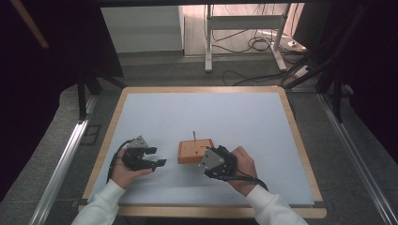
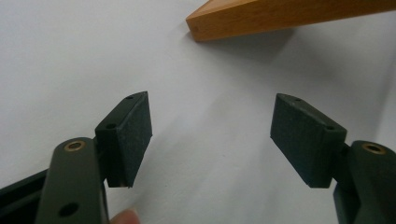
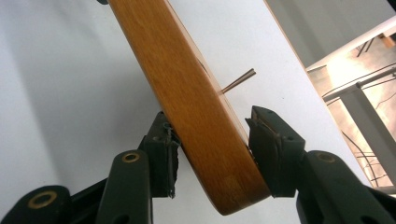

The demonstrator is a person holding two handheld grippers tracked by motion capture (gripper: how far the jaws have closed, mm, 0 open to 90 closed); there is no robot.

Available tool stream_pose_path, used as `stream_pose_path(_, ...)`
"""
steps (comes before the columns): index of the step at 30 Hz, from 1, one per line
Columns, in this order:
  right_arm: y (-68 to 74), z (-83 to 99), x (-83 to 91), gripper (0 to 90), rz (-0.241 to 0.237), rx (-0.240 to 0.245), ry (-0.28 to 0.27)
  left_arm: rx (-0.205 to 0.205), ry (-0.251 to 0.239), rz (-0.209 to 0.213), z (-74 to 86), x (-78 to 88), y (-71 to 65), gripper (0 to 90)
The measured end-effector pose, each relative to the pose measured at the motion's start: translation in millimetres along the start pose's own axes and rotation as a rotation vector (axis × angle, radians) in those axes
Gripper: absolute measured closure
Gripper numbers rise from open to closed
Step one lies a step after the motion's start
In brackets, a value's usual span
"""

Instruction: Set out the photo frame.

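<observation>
A flat wooden block (image 1: 193, 151) with a thin wooden peg (image 1: 194, 136) standing up from its top lies near the middle of the white table (image 1: 211, 112). My right gripper (image 1: 209, 153) comes in from the block's right side. In the right gripper view its pads press the top and underside of the block (image 3: 177, 79) at one corner, so my right gripper (image 3: 210, 144) is shut on it, and the peg (image 3: 239, 80) sticks out beyond. My left gripper (image 1: 157, 157) rests to the left of the block. It stands open (image 2: 212, 135) with only bare table between its pads, and the block's corner (image 2: 280, 16) lies ahead.
The table has a wooden rim (image 1: 202, 89). Beyond its far edge the floor holds a white metal stand (image 1: 244, 28) and loose cables (image 1: 263, 44). Aluminium rails (image 1: 61, 164) run along both sides of the table.
</observation>
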State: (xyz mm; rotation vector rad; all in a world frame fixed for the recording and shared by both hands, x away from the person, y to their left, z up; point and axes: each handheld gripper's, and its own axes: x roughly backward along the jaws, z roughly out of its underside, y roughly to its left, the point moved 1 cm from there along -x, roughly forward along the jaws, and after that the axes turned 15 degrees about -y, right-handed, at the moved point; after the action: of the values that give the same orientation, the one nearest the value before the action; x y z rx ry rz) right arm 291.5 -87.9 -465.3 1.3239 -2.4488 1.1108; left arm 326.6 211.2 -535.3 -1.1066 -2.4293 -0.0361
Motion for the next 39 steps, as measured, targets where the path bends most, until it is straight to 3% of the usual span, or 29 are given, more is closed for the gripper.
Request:
stream_pose_path(12, -21.6, -9.5, -5.1, 56.5, -0.074, -0.025, 0.017, -0.007, 0.01, -0.002, 0.8, -0.3, -0.3, 29.0)
stream_pose_path(15, -23.4, -11.7, -6.8, 58.2, -0.09, -0.011, 0.019, 0.005, 0.008, -0.004, 1.3, -0.4, 0.8, 29.0)
stream_pose_path(33, -33.0, -27.5, -20.1, 67.3, -0.114, 0.076, 0.014, 0.003, 0.018, -0.008, 2.7, -0.9, 3.2, 29.1)
stream_pose_path(39, -41.1, -33.2, -26.4, 69.4, -0.103, 0.06, 0.003, 0.007, 0.017, -0.009, 2.7, -1.0, 3.5, 29.1)
